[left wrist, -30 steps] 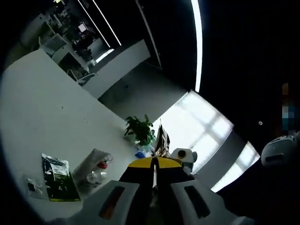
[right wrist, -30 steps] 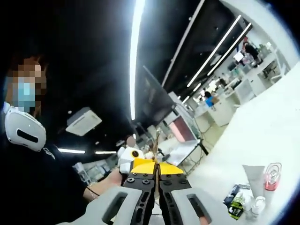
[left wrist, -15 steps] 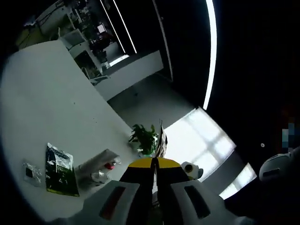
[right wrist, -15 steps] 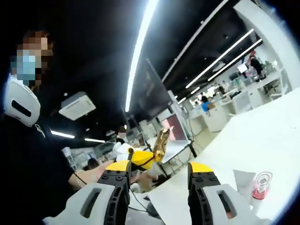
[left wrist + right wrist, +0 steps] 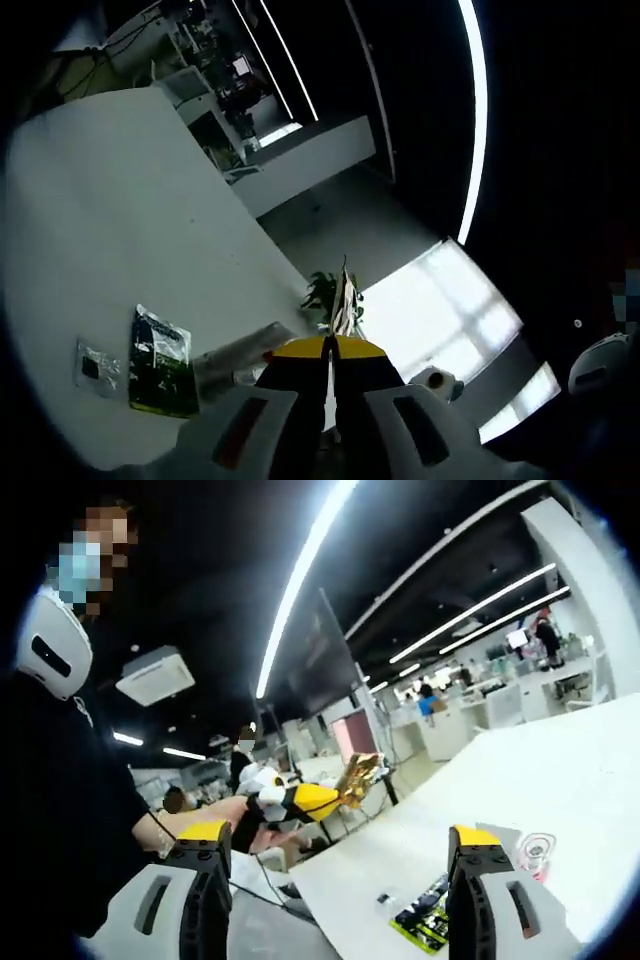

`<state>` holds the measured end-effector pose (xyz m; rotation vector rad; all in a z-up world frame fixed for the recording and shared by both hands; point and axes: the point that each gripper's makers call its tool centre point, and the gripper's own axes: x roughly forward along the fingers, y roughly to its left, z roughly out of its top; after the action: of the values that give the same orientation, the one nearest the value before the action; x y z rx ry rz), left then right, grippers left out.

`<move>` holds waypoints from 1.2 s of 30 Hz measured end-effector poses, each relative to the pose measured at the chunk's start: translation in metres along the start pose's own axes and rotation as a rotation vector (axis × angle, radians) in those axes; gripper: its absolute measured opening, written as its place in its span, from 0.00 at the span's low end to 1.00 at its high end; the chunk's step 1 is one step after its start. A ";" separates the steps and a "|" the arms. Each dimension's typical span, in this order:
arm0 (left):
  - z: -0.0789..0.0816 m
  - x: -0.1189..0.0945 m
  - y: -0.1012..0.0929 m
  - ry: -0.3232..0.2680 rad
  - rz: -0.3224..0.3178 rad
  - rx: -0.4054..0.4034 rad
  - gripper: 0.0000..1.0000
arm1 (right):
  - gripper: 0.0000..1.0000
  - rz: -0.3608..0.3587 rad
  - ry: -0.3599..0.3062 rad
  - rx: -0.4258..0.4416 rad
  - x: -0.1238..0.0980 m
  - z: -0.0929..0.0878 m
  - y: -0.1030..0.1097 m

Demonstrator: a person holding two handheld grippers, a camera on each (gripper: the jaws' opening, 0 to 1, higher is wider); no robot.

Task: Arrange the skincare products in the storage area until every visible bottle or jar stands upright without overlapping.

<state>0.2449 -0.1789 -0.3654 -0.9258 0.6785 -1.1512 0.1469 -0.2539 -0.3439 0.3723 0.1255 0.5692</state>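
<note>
Counter (image 5: 110,260), white and broad, spans the left half of the left gripper view and reappears as a pale slope on the right of the right gripper view (image 5: 560,780). The skincare products lie in one cluster on it, not yet arranged.

In the left gripper view, a dark green sachet (image 5: 160,360) lies flat on the counter, with a small clear packet (image 5: 97,367) just beside it on the far side from the tongs. A pale tube (image 5: 235,350) lies on its side next to the sachet, partly hidden behind the left tongs (image 5: 329,345). Whether any bottle stands upright there cannot be told.

The left tongs are closed narrow on a thin gold-patterned sachet (image 5: 346,300), which sticks up edge-on from between the yellow tips. A green plant (image 5: 322,295) stands at the far counter edge behind it.

In the right gripper view, the right tongs (image 5: 338,835) stand wide apart, with nothing between the two yellow-tipped jaws. Between them, the left tongs (image 5: 345,793) enter from the left, carried by the person's hand (image 5: 222,813), and the gold sachet (image 5: 358,777) shows broadside at their tip, held above the counter edge. On the counter near the right jaw lie the dark green sachet (image 5: 425,920), the small clear packet (image 5: 385,901) and the pale tube (image 5: 500,835). A clear bottle with a pink part (image 5: 537,851) sits just beside the right jaw; its attitude is unclear.
</note>
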 end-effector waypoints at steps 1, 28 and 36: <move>0.001 -0.001 0.005 0.000 0.004 -0.003 0.00 | 0.99 -0.012 0.002 -0.005 -0.002 -0.002 -0.002; -0.010 -0.001 0.130 0.099 0.254 -0.057 0.00 | 0.99 -0.282 0.058 0.109 -0.058 -0.067 -0.085; -0.021 0.006 0.156 0.116 0.348 -0.076 0.00 | 0.99 -0.315 0.069 0.147 -0.067 -0.077 -0.090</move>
<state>0.2999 -0.1703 -0.5124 -0.7710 0.9424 -0.8777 0.1192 -0.3373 -0.4484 0.4652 0.2880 0.2624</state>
